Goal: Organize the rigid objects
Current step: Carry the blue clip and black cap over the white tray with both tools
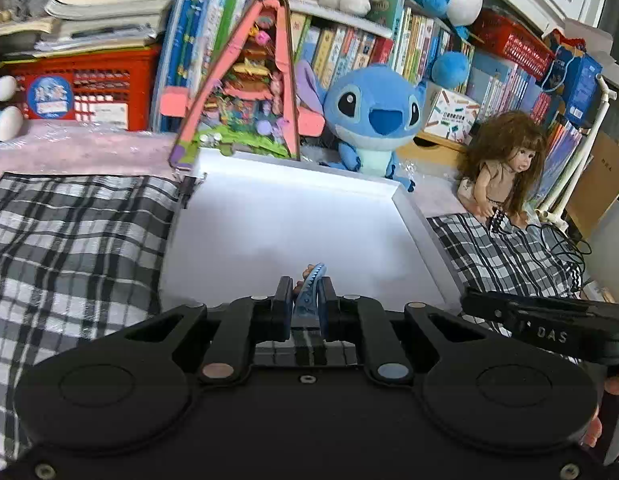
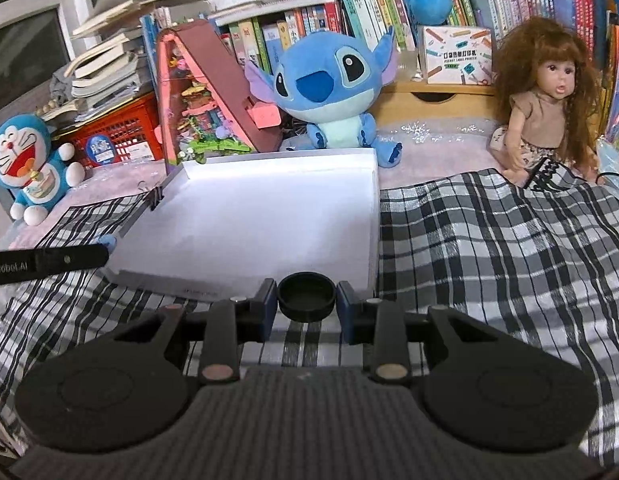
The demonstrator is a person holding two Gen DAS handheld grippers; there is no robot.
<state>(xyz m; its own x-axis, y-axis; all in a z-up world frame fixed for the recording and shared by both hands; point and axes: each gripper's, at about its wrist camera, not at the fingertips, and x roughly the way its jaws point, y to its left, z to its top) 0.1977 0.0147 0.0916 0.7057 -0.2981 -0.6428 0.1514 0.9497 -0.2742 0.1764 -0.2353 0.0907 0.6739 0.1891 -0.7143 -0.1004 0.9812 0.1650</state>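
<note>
My left gripper (image 1: 306, 300) is shut on a blue toothed toy piece (image 1: 309, 294), held over the near edge of the white tray (image 1: 413, 216). My right gripper (image 2: 307, 300) is shut on a round black cap (image 2: 306, 297), held just before the near edge of the same tray (image 2: 373, 216). The tray's inside shows nothing in it. The left gripper's side (image 2: 49, 266) shows at the left of the right wrist view, and the right gripper's side (image 1: 549, 320) at the right of the left wrist view.
The tray lies on a black-and-white plaid cloth (image 2: 489, 248). Behind it stand a Stitch plush (image 2: 329, 76), a pink triangular toy house (image 2: 205, 92), a doll (image 2: 545, 100), a Doraemon plush (image 2: 25, 164), a red crate (image 1: 77, 88) and shelves of books.
</note>
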